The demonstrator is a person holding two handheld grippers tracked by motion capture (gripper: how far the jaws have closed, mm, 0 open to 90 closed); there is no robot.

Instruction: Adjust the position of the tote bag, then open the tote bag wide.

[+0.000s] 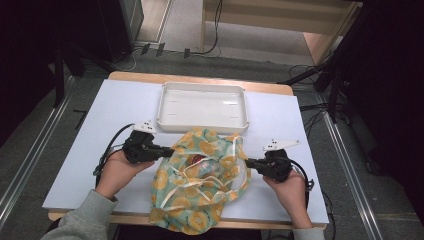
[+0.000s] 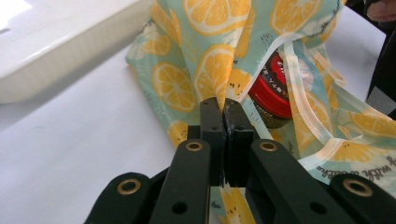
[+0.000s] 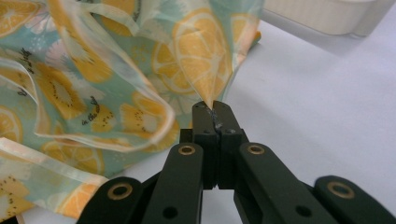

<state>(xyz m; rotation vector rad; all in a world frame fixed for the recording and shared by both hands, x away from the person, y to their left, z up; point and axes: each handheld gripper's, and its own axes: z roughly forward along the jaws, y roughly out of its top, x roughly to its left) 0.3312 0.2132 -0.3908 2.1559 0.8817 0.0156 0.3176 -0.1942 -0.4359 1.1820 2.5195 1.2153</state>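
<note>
Bag (image 1: 200, 185): lying on the table (image 1: 100, 150), holding a red-lidded jar (image 2: 273, 93).
Left gripper (image 1: 167, 151): you're pinching its edge.
Right gripper (image 1: 248, 162): you're clamping the opposite edge.
Tray (image 1: 202, 107): sitting empty beyond.

Thin soft cloth bag w/ orange-slice print on pale teal (image 1: 200, 185): matt weave, creased, pale smooth tape trim along edges. Round red glossy lid (image 2: 275, 91) inside it, prob. plastic or metal, can't tell which. White rectangular plastic tray (image 1: 165, 107) at far side: smooth, slight sheen. Table w/ white matt sheet top (image 1: 90, 160), smooth; light wood edge shows at far side. Left black gripper (image 2: 224, 109) & right black gripper (image 3: 214, 112): matt hard plastic, brass-look rivets. Grey knit sleeve (image 1: 82, 222) near left: soft, matt.
</note>
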